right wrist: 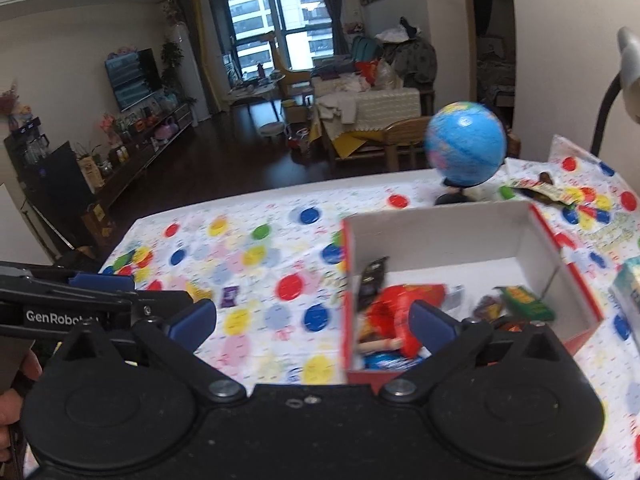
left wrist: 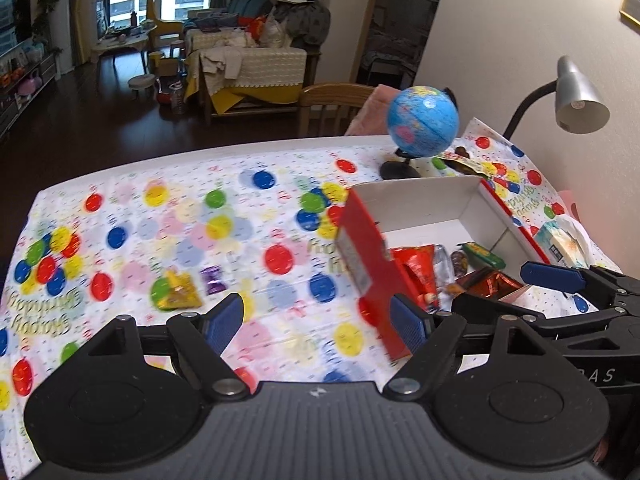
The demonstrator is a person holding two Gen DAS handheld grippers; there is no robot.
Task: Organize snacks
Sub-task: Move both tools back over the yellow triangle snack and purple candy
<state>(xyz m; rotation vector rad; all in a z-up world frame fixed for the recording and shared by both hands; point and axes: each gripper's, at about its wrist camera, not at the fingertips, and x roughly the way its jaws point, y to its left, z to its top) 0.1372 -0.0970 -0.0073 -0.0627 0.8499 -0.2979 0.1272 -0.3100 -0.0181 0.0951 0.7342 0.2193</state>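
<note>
Red cardboard box sits on the right half of the counter, already stocked with several snacks; the loose ones still out are what matter now.

Key relation: yellow packet and purple wrapper lie side by side on the balloon-print cloth, just ahead of my left gripper and slightly left of its centre line. From my right gripper the purple wrapper is ahead-left, the box ahead-right. Left hand is nearer both loose pieces, so I'd take them with that one. Purple wrapper's long axis seems to run roughly away from me; blur makes that a guess.

Gripper state: both spread wide, pads empty, nothing between them. Left one's right pad overlaps the box's near corner in view; can't tell if it touches.

Count:
- boxes: one
- loose snacks on open cloth left of box: two (yellow, purple)
- more wrappers behind the box by the globe: one cluster, looks like two pieces, unsure
- inside box: red bag, green bar, dark packet, plus several smaller bits I can't separate
- tissue pack right of box, not a snack

Next move, my call: left gripper forward and down onto the yellow packet.
</note>
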